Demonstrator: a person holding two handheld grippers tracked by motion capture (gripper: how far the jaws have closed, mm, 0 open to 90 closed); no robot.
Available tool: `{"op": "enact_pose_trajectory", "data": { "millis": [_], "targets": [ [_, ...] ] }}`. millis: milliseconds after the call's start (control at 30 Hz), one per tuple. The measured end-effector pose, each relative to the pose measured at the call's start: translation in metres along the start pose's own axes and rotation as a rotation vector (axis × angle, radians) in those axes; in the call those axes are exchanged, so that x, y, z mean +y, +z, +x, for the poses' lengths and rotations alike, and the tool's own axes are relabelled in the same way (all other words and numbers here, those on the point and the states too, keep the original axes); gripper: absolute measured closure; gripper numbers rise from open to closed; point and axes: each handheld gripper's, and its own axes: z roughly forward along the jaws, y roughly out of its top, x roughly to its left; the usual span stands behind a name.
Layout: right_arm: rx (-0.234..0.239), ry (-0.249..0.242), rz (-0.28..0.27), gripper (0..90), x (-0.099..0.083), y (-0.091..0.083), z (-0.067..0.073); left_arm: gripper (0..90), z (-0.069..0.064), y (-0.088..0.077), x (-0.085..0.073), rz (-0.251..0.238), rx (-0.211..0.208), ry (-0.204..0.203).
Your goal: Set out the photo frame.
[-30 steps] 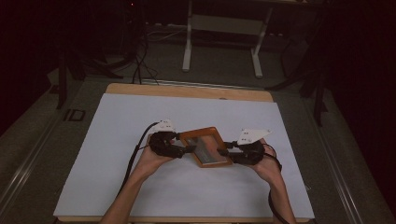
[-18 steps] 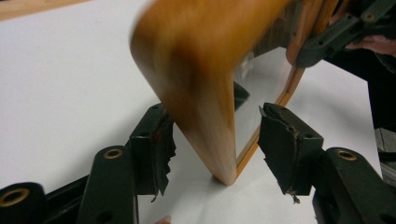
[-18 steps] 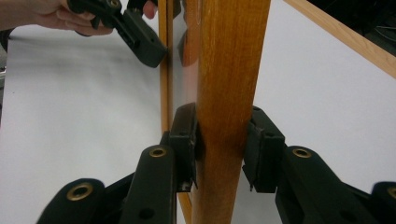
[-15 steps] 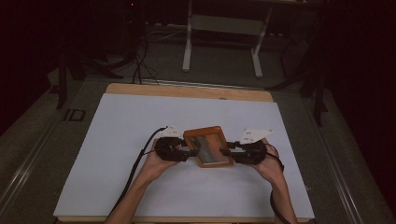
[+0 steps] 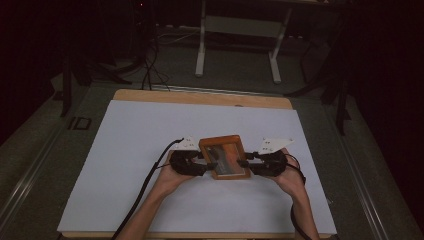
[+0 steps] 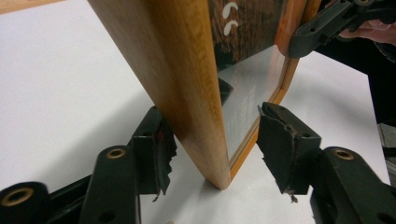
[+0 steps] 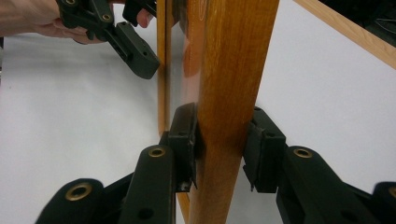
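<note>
Since a second ago the wooden picture frame (image 5: 225, 157) has swung from skewed to nearly square-on to the person, and the left claw (image 5: 200, 160) has slid in and down to its left edge, jaws lately narrowed then eased out a touch, with that edge between them

High view: the frame stands tilted up on the white worktop (image 5: 125, 150), a little right of centre on the person's side, long axis running away from the person; left claw at its left side, right claw (image 5: 246, 163) at its right, both hands equally close

Left gripper view: warm, grained wood with a rounded corner resting on the worktop, a glassy pane (image 6: 245, 98) set inside an orange rim. One ragged rubber pad (image 6: 161, 154) touches the wooden back, the other pad stands clear of the glass side, so the left claw (image 6: 212, 151) straddles the edge without clamping – the gap on the glass side is what the next squeeze turns on

Right gripper view: the right claw (image 7: 219, 147) is clamped on the frame's smooth varnished side rail, pads pressing both faces, rail running upright through the jaws
</note>
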Motion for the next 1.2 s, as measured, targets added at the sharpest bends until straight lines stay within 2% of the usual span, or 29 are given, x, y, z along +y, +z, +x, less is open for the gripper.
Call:
{"op": "enact_pose_trajectory", "data": {
  "millis": [133, 333, 633, 933, 1033, 1200],
  "targets": [
    [-0.003, 0.008, 0.000, 67.1, -0.002, 0.000, -0.001, 46.6, 0.000, 0.002, 0.000, 0.000, 0.001, -0.004],
    [0.001, 0.019, 0.002, 67.0, -0.004, -0.001, -0.003, 56.7, 0.001, 0.005, -0.001, -0.003, 0.007, -0.017],
    [0.009, 0.043, 0.009, 66.5, -0.008, -0.002, -0.007, 59.4, -0.001, 0.006, 0.001, -0.003, 0.007, -0.008],
    [0.019, 0.075, 0.019, 66.0, -0.012, -0.004, -0.011, 61.7, -0.001, 0.007, 0.003, -0.013, -0.013, -0.034],
    [0.032, 0.095, 0.009, 65.9, -0.016, -0.004, -0.014, 62.2, -0.001, 0.008, 0.005, -0.017, -0.017, -0.040],
    [0.043, 0.101, -0.002, 66.0, -0.019, -0.003, -0.016, 62.5, -0.003, 0.005, 0.008, -0.010, -0.004, -0.031]
  ]
}}
